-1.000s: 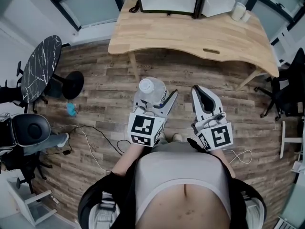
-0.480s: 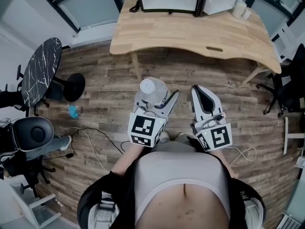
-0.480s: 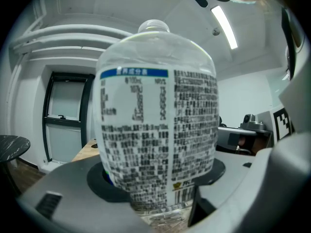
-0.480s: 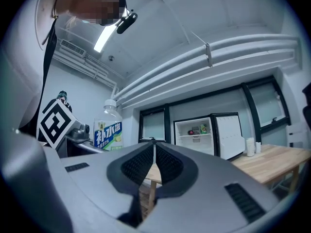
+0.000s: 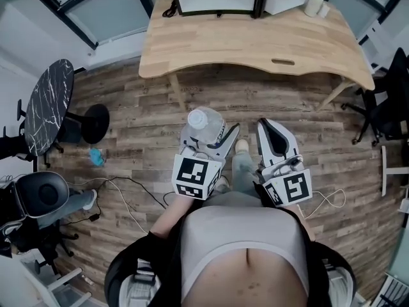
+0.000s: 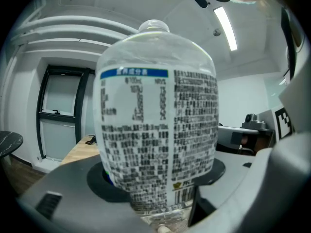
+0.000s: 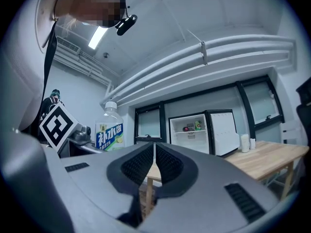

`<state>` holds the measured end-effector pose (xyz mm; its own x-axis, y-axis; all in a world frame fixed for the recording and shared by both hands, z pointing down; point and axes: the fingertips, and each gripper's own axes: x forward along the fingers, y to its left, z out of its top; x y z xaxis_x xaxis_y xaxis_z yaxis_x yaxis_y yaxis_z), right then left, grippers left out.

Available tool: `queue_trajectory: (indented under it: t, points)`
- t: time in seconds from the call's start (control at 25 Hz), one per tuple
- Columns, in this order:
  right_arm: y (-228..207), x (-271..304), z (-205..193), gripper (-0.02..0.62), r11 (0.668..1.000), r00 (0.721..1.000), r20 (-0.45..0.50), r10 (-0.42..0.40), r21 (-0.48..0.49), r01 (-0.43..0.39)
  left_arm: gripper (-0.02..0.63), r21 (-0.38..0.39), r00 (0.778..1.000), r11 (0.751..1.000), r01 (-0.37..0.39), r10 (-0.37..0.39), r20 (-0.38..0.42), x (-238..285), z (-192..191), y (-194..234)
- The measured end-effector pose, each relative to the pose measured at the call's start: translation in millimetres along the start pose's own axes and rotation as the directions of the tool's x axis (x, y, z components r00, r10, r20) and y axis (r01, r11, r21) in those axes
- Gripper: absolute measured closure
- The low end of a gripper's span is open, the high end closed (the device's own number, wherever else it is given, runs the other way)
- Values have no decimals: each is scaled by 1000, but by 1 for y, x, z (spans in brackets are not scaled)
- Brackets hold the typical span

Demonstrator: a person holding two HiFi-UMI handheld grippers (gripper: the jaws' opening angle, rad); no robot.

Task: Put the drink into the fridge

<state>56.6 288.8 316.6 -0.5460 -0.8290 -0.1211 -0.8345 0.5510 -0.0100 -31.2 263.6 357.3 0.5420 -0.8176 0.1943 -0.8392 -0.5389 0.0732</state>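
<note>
Currently the left gripper (image 5: 212,133) is clamping a clear plastic drink bottle (image 5: 203,121) by its lower body. In the left gripper view both jaws are pressing against the bottle's (image 6: 158,130) printed label. The bottle is standing upright with its white cap on top. Its blue-and-white label is showing in the right gripper view (image 7: 111,125), but the liquid level is not readable. The right gripper (image 5: 276,136) is hanging beside the left one, over the wood-plank floor (image 5: 140,126). Its jaws are meeting at their ribbed pads (image 7: 167,163), with nothing between them. The fridge (image 7: 192,130) is sitting on the wooden desk (image 5: 255,43), well apart from the bottle. Its door (image 7: 222,132) is standing open, swung to the right. Its upper shelf is holding a few small items (image 7: 192,126), one reddish and one green, too small to identify. White cups (image 5: 314,4) are standing on the desk just beside the fridge door. A round marble-top table (image 5: 48,104) and an office chair (image 5: 38,194) are standing off to the left.
</note>
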Motion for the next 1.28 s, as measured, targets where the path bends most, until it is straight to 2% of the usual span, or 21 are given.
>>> queue_trajectory:
  t: [0.28,0.8,1.28]
  points:
    - [-26,37,-4,558,1000,999,6,31,-3,-31,261,0,999,1000,-31,31,14,34,11,22]
    - [-119,149,3,559,995,995,32,95,-23,-94,261,5,994,995,-96,96,50,148,55,82]
    - [-179,199,-1,560,992,992,28,124,-18,-124,261,-3,990,992,-124,124,64,222,75,105]
